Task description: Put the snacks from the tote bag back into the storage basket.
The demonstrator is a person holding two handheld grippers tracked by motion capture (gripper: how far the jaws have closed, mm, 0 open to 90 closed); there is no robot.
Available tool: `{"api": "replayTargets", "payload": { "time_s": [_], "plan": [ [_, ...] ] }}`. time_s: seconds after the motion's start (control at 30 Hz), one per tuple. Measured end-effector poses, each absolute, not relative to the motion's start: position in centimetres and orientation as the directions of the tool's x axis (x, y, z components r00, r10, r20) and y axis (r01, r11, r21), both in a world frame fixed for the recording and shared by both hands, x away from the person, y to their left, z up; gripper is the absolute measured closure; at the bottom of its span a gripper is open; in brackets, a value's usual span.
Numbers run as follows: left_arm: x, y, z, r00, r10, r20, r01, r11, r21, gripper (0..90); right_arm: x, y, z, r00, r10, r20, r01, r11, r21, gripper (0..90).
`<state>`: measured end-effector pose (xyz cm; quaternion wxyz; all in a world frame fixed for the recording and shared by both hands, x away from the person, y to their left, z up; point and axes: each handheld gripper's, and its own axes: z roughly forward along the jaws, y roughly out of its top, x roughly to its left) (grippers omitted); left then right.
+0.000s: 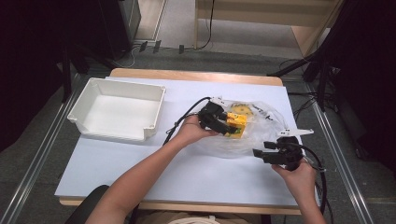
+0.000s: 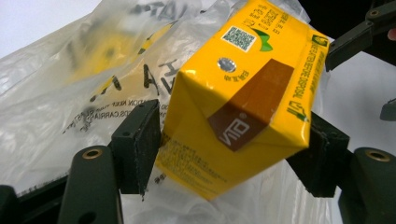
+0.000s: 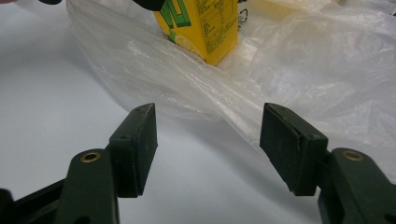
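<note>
- While the right gripper [image 1: 264,154] hovers near the front right corner of the table [image 1: 140,163], its two jaws stand wide apart with nothing between them; in the right gripper view [image 3: 208,135] only bare table surface lies in the gap.
- Just beyond the right gripper's tips lies the edge of a clear plastic bag [image 1: 261,128], crumpled and flat on the right half of the table; the gripper is very near the bag, but I cannot tell if it touches.
- Farther in, around the middle of the table, the left gripper [image 1: 229,125] is closed on a yellow drink carton [image 1: 237,122]. In the left gripper view the carton [image 2: 243,93] sits tilted between the two black pads [image 2: 137,144], one pad on each side of it, and the foil straw hole and a brown stripe are on the face toward the camera.
- The carton is at the left edge of the bag, over the plastic film [image 2: 93,84]; whether it is lifted or resting on the film I cannot tell.
- Behind the carton, inside the bag, a second yellow object [image 1: 242,110] shows through the film, too blurred to name.
- Toward the back left corner of the table stands a white plastic bin [image 1: 88,100], well apart from both grippers.
</note>
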<state>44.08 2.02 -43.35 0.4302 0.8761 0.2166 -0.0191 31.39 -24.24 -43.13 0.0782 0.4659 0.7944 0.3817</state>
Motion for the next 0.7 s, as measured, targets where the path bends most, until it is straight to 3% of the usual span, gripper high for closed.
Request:
{"api": "replayTargets", "payload": {
  "time_s": [0.2, 0.33, 0.47, 0.7],
  "plan": [
    [43.98, 1.46, -43.95, 0.912, 0.35, -0.214, 0.378, -0.516, 0.768, 31.7, 31.46, -24.11, -43.33, -0.556, 0.796, 0.24, 0.683, 0.272, 0.678, 37.3],
    [43.58, 1.12, -44.2, 0.919, 0.355, -0.173, 0.351, -0.536, 0.768, 39.9, 31.57, -23.99, -43.4, -0.558, 0.798, 0.228, 0.683, 0.285, 0.673, 37.4],
    [43.68, 1.34, -44.16, 0.914, 0.355, -0.196, 0.37, -0.531, 0.762, 46.4, 31.55, -23.99, -43.4, -0.559, 0.798, 0.227, 0.681, 0.285, 0.674, 37.4],
    [43.16, 1.05, -43.79, 0.919, 0.367, -0.142, 0.341, -0.561, 0.755, 49.6, 31.66, -23.78, -43.53, -0.563, 0.792, 0.237, 0.686, 0.288, 0.668, 37.4]
  ]
}}
